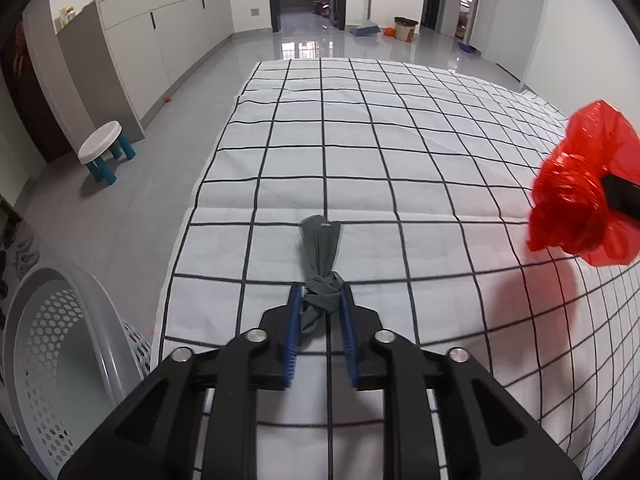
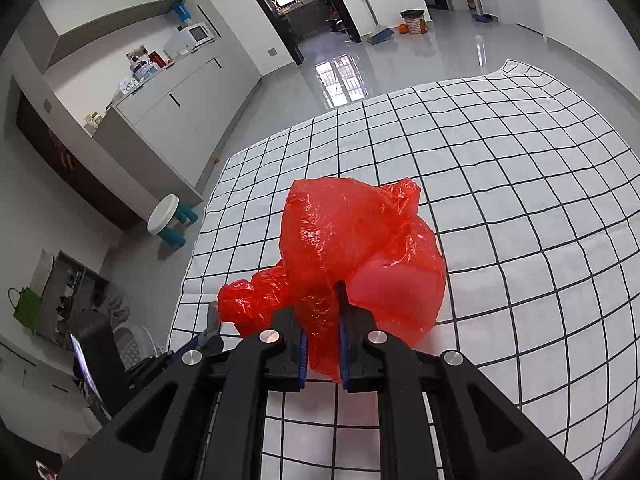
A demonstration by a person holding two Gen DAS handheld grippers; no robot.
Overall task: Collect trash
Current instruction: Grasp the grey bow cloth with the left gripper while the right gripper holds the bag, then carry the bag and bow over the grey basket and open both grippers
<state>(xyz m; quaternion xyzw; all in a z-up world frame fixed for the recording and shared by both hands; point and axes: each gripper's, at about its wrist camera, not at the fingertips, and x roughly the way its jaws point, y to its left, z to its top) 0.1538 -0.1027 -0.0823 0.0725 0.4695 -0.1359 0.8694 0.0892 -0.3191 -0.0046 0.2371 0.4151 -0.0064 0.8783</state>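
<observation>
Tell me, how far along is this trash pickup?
Midway, it seems. Both pieces are gripped: the left gripper pinches a knotted grey bag lying on the checked cloth, and the right gripper holds a red plastic bag lifted above it. Still left: dropping them somewhere, perhaps the perforated basket nearby.

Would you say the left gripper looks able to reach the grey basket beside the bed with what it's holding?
Probably yes. The left gripper is shut on the knotted grey cloth, and the perforated basket stands open just to its left with nothing between them.
</observation>
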